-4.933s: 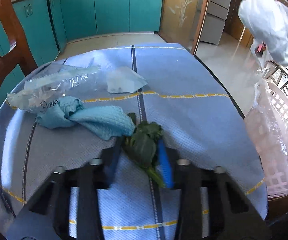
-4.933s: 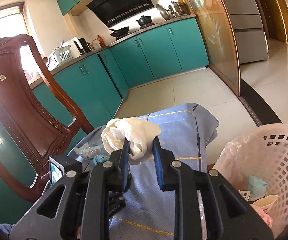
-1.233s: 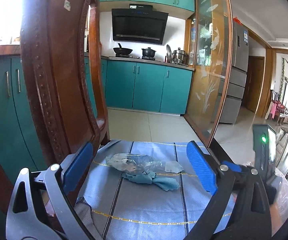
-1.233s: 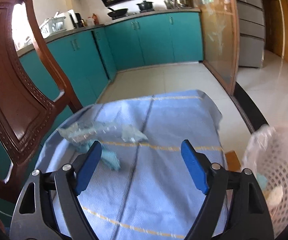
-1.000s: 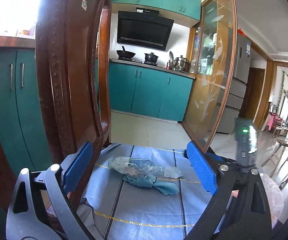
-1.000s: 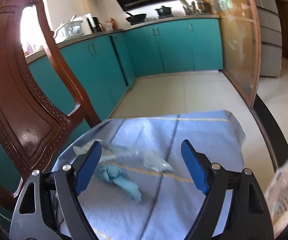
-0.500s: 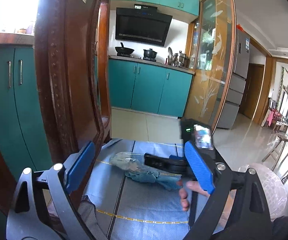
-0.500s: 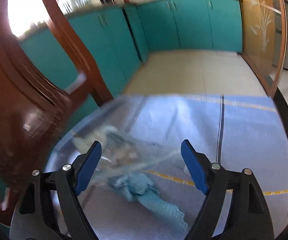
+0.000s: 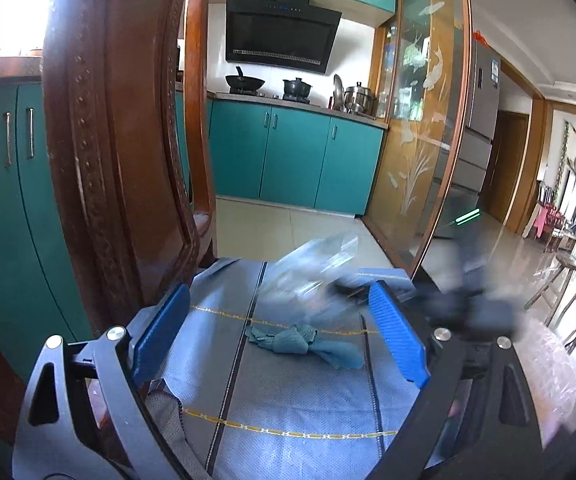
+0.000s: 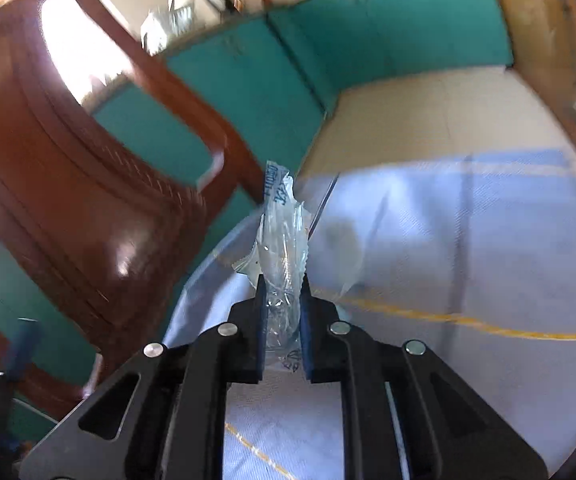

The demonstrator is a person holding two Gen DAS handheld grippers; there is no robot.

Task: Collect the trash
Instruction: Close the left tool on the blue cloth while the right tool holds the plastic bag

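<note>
Plastic wrapper (image 10: 284, 256), clear and crinkled with blue print near its upper end, stands between the two blue pads of the right tool (image 10: 283, 292), whose jaws are closing narrowly on it; the pads press its lower part while the rest sticks up and forward past the fingertips. From the left wrist view the same wrapper (image 9: 311, 276) is a motion-blurred, see-through shape lifted just above the surface (image 9: 295, 404), with the right tool (image 9: 463, 304) a dark smear to its right. The left tool (image 9: 284, 332) hangs wide, nothing between its blue pads (image 9: 397, 340), and it touches nothing. Framed between those pads, a crumpled teal cloth (image 9: 303, 344) lies on the surface beside a yellow dotted line of the blue tablecloth (image 10: 467, 280), just under and nearer than the raised wrapper. The tablecloth carries dark stripes and yellow lines and drapes over the rounded near edge. A carved brown wooden chair (image 9: 120, 152) stands at the left edge of the surface, its back rising tall. At the right edge of the left wrist view, a bit of clear plastic bag liner (image 9: 543, 364) shows low beside the surface. Behind are teal cabinets (image 9: 295, 160), a black range hood (image 9: 280, 32) over pots on the counter, and a glass sliding door (image 9: 419, 160) with etched plants and fish.
</note>
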